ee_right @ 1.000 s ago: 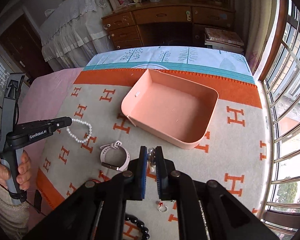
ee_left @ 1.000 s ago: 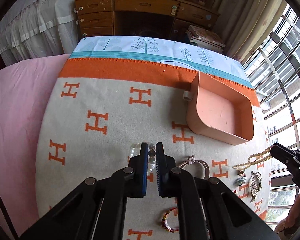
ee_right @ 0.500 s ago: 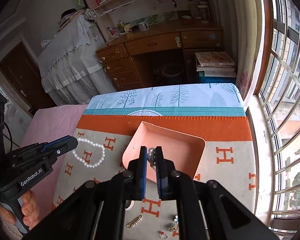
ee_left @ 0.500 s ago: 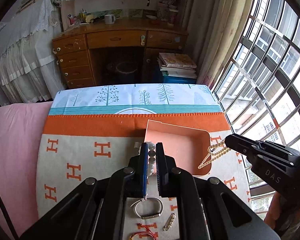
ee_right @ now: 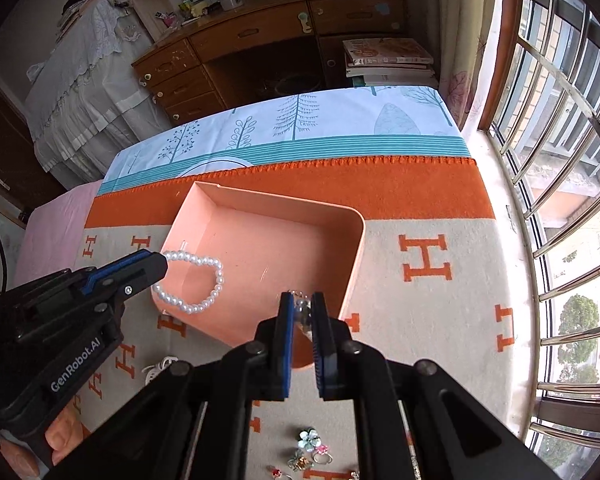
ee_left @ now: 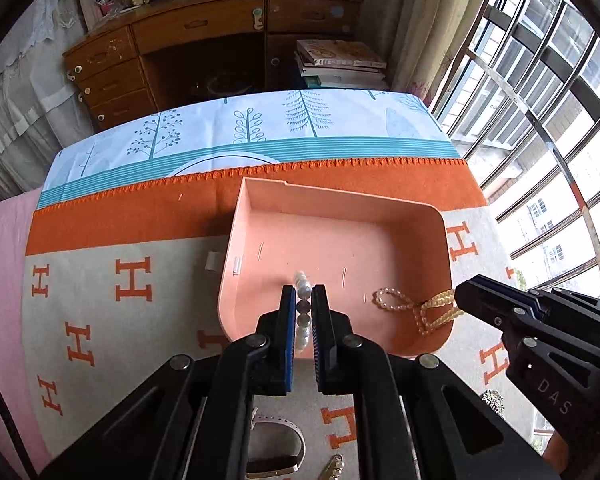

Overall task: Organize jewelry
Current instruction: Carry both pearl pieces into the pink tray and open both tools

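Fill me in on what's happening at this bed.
A person with a gripper in each hand is sorting jewelry into a pink tray. The left gripper is shut on a white pearl bracelet and the right gripper is shut on a yellowish bead strand; both dangle over the tray. A pink watch and rings wait on the blanket.

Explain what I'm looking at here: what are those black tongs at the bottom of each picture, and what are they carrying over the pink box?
No robot: a person holds a pincer tool in each hand, each with a camera looking along its fingers. The left gripper is shut on a white pearl bracelet; the right gripper is shut on a yellowish bead strand. Both hang over the pink tray, which sits on an orange-patterned blanket. More jewelry lies on the blanket nearer the cameras.
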Motion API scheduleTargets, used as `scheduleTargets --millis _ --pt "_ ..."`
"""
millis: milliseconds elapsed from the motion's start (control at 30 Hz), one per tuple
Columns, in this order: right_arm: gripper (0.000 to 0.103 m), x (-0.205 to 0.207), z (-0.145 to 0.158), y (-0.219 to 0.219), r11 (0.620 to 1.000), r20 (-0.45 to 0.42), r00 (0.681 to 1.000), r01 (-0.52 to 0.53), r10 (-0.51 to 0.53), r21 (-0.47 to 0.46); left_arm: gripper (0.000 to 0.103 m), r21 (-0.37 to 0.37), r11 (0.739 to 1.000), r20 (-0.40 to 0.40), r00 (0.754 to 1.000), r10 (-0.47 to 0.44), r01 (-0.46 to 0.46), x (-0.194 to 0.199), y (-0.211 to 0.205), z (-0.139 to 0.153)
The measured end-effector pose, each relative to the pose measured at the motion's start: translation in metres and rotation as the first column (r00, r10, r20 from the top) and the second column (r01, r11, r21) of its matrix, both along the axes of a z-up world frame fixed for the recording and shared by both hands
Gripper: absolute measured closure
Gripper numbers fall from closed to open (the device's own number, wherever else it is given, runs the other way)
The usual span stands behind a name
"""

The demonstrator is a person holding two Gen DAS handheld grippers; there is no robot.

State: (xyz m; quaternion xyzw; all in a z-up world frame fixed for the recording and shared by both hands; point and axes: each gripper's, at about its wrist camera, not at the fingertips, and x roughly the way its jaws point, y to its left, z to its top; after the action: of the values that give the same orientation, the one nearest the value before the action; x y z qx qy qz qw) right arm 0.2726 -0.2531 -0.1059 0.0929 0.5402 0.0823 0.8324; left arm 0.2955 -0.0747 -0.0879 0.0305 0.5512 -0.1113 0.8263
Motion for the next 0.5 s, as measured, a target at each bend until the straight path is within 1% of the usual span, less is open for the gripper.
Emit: scheduleTargets --millis 100,167,200,300,433,500 --pt "0.094 -0.004 -0.003 -0.001 1.0 -0.002 1.0 -0.002 0.002 0.009 0.096 0.03 1.0 -0.039 0.999 -0.003 0.004 0.001 0.001 -0.02" --pt "0.094 -0.009 -0.004 -0.001 1.0 0.004 1.0 0.001 -0.001 0.01 0.08 0.034 0.999 -0.063 0.998 0.01 -0.008 0.0 0.005 -0.027" --pt "0.094 -0.01 -0.005 -0.001 1.0 0.006 1.0 0.001 -0.001 0.013 0.076 0.033 0.999 -0.077 0.997 0.016 -0.013 -0.001 0.007 -0.03" --pt "0.094 -0.013 -0.007 -0.001 1.0 0.001 1.0 0.001 -0.001 0.031 0.076 0.032 0.999 -0.077 0.997 0.008 -0.006 -0.006 0.009 -0.031" --pt "0.094 -0.017 -0.01 0.001 0.999 -0.006 1.0 -0.005 0.005 0.041 0.066 0.028 1.0 -0.107 0.994 0.001 0.002 -0.01 0.006 -0.031" --pt "0.094 -0.02 -0.008 0.003 0.999 0.0 1.0 -0.013 0.013 0.04 0.061 0.041 0.999 -0.1 0.995 -0.005 0.009 -0.014 0.003 -0.029"
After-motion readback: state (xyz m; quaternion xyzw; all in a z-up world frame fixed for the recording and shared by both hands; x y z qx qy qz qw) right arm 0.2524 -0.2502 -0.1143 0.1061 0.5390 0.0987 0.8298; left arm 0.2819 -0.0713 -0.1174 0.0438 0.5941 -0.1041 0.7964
